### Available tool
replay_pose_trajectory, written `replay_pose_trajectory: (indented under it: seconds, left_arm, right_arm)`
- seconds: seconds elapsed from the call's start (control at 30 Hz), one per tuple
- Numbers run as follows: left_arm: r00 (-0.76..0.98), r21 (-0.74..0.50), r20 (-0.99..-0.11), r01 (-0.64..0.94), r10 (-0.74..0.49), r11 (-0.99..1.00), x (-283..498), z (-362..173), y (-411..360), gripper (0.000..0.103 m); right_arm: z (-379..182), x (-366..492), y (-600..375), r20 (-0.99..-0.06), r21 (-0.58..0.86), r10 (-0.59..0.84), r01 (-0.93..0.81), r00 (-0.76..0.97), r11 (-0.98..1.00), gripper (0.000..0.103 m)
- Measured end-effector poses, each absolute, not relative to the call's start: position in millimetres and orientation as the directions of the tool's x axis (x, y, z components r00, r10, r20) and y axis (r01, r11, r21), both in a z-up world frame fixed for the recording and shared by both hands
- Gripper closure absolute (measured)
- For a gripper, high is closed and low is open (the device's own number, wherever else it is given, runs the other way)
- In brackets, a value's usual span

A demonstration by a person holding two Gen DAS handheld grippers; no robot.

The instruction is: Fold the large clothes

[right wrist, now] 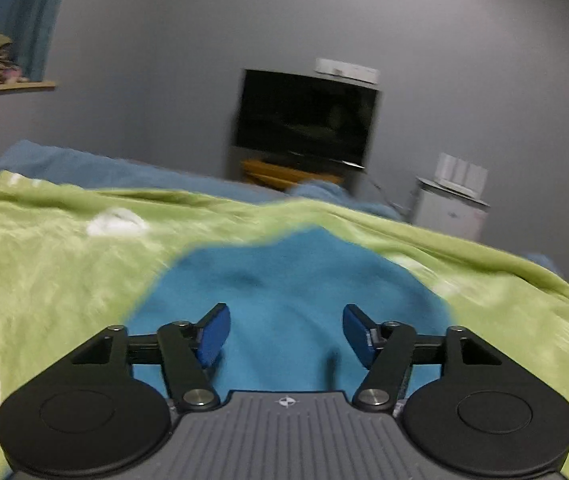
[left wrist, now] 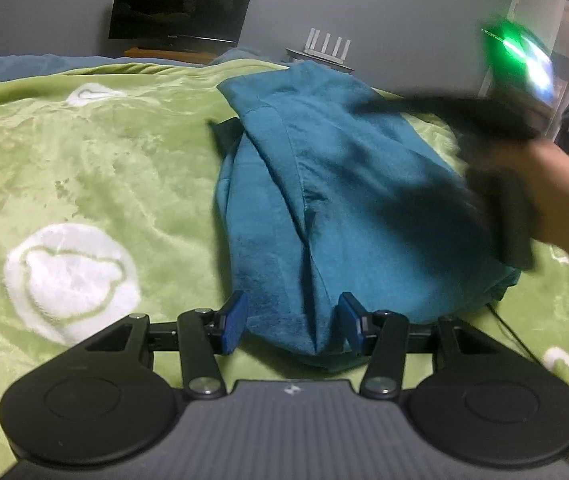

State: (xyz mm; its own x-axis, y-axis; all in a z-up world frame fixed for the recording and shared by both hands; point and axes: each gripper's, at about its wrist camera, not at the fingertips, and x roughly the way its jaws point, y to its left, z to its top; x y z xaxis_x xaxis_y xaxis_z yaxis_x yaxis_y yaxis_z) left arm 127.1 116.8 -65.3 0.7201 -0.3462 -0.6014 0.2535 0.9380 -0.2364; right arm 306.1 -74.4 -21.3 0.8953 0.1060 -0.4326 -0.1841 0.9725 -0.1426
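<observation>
A teal garment point(left wrist: 324, 184) lies folded into a long bundle on a green blanket point(left wrist: 104, 168). My left gripper point(left wrist: 292, 326) is open, its blue pads either side of the bundle's near end, not closed on it. My right gripper point(right wrist: 284, 334) is open and empty above the teal garment point(right wrist: 284, 280). In the left wrist view the right gripper's body point(left wrist: 504, 120) shows blurred over the garment's right side, with a green light and the person's hand behind it.
The green blanket point(right wrist: 64, 260) with white bear patches covers the bed. A dark TV point(left wrist: 182, 4) stands on a wooden stand by the grey wall. A white router sits on a small cabinet point(right wrist: 452, 204) to the right. A thin black cable point(left wrist: 512, 332) lies on the blanket.
</observation>
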Motion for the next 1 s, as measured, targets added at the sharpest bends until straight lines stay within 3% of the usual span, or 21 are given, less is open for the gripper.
replay_pose_trajectory:
  seconds: [0.1, 0.33, 0.53, 0.63, 0.73, 0.87, 1.0]
  left_arm:
    - [0.733, -0.194, -0.600, 0.256, -0.321, 0.947, 124.0, -68.4, 112.6, 0.049]
    - [0.755, -0.143, -0.610, 0.195, -0.242, 0.970, 116.3, -70.9, 118.0, 0.041]
    - [0.755, -0.109, -0.641, 0.090, -0.139, 0.990, 98.1, -67.1, 123.6, 0.040]
    - [0.770, -0.080, -0.628, 0.078, -0.111, 0.994, 84.4, -61.7, 116.2, 0.040]
    - [0.802, -0.074, -0.584, 0.103, -0.127, 0.992, 73.4, -53.7, 105.4, 0.038]
    - [0.808, -0.074, -0.569, 0.136, -0.154, 0.988, 75.2, -46.4, 82.2, 0.034]
    - [0.811, -0.028, -0.574, 0.119, -0.114, 0.992, 91.4, -51.0, 58.2, 0.033]
  right_arm:
    - [-42.9, 268.1, -122.8, -0.494, -0.133, 0.042, -0.124, 0.868, 0.983, 0.037]
    - [-57.2, 172.3, -203.0, -0.526, 0.024, 0.062, -0.058, 0.848, 0.998, 0.031]
    - [-65.1, 97.1, -222.3, -0.533, -0.018, 0.106, -0.136, 0.840, 0.991, 0.031]
    - [-69.8, 82.3, -220.5, -0.545, -0.020, 0.136, -0.175, 0.827, 0.984, 0.031]
    - [-75.2, 90.5, -201.4, -0.516, -0.119, 0.128, -0.219, 0.847, 0.968, 0.031]
    - [-90.6, 114.7, -188.2, -0.530, -0.192, 0.079, -0.210, 0.844, 0.959, 0.043]
    - [-97.0, 130.2, -200.1, -0.523, -0.119, 0.085, -0.171, 0.848, 0.978, 0.055]
